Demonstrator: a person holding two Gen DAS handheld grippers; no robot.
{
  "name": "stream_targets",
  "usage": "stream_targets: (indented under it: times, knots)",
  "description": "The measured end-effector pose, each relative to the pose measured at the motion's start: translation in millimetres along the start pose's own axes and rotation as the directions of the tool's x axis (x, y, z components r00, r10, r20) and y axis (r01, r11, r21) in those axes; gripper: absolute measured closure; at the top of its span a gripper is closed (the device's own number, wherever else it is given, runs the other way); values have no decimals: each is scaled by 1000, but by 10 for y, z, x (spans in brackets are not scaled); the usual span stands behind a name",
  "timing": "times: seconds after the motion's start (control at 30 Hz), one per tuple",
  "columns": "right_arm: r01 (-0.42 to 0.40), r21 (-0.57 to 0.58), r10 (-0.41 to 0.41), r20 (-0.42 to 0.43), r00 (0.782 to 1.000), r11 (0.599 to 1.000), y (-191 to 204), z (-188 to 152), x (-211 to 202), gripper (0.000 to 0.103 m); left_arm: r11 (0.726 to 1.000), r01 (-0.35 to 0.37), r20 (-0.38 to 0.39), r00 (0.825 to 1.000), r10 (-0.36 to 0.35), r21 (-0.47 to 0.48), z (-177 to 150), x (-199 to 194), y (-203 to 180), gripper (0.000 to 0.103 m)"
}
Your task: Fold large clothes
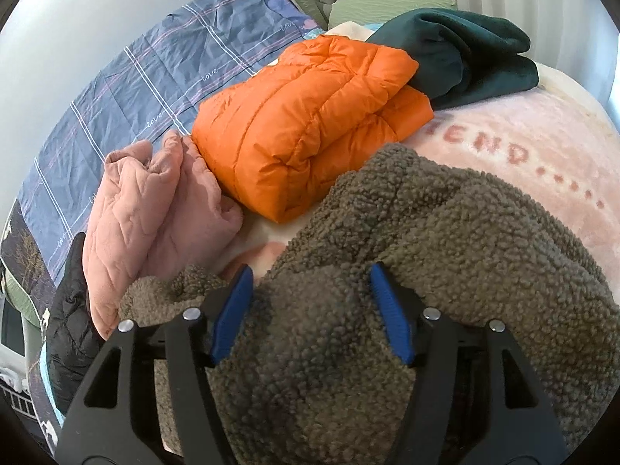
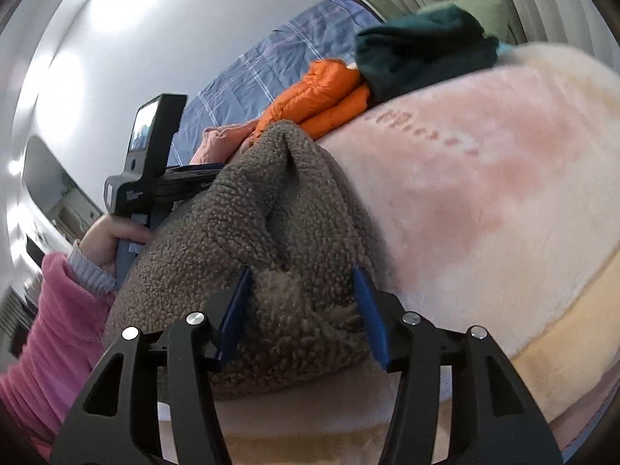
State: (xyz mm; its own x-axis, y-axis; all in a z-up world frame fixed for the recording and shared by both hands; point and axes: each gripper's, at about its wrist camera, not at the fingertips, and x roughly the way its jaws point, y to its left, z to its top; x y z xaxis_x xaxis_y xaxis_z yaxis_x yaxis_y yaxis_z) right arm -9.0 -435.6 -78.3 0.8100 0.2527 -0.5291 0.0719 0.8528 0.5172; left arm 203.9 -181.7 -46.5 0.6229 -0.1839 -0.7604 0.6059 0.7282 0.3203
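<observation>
Folded jackets (image 1: 310,124) crowding blanket's (image 1: 523,147) left

Each hand-held gripper is black, with triangular cut-outs in its arms, round silver pivot pins and ribbed blue pads (image 1: 389,310) on the fingers. The person's hand (image 2: 110,238) comes out of a fuzzy pink sleeve (image 2: 46,329) over a ribbed pale grey cuff (image 2: 91,271).

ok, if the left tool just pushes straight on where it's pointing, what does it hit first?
The brown fleece garment: it already bulges between the left tool fingers. Past it, probably the orange puffer jacket, though depth is unclear.
</observation>
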Motion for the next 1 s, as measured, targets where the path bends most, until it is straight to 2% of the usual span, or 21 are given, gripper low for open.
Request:
stream_targets:
  times: [0.13, 0.2, 0.3, 0.37, 0.43, 0.57, 0.83, 0.93, 1.0]
  knots:
    - [-36, 49, 36, 0, 999, 998, -113, 102, -78, 27, 1000, 7, 8, 1000, -7, -9, -7, -1, -3, 39]
    - [-63, 62, 63, -2, 998, 996, -142, 149, -73, 27, 1000, 11, 5, 1000, -11, -11, 0, 12, -7, 39]
    - [-89, 106, 94, -37, 995, 990, -227, 143, 55, 16, 1000, 18, 4, 1000, -18, -12, -10, 16, 8, 39]
    - [-142, 197, 159, -74, 985, 970, -348, 112, 174, 8, 1000, 23, 8, 1000, -23, -14, -27, 13, 28, 39]
    - [-216, 323, 259, -97, 961, 921, -524, 70, 308, 4, 1000, 23, 9, 1000, -23, -16, -24, 16, 28, 39]
    - [-210, 295, 250, -101, 963, 932, -467, 108, 325, 3, 1000, 26, 7, 1000, -25, -17, -21, 23, 29, 39]
    - [-237, 320, 286, -115, 951, 917, -379, 189, 537, 1, 998, 49, 9, 999, -49, -30, -23, 40, 56, 39]
    - [-227, 319, 277, -120, 953, 920, -352, 203, 588, 1, 998, 58, 11, 998, -58, -36, -19, 43, 62, 39]
    - [-217, 304, 263, -119, 957, 928, -317, 204, 542, 7, 998, 59, 12, 998, -59, -36, -26, 42, 75, 39]
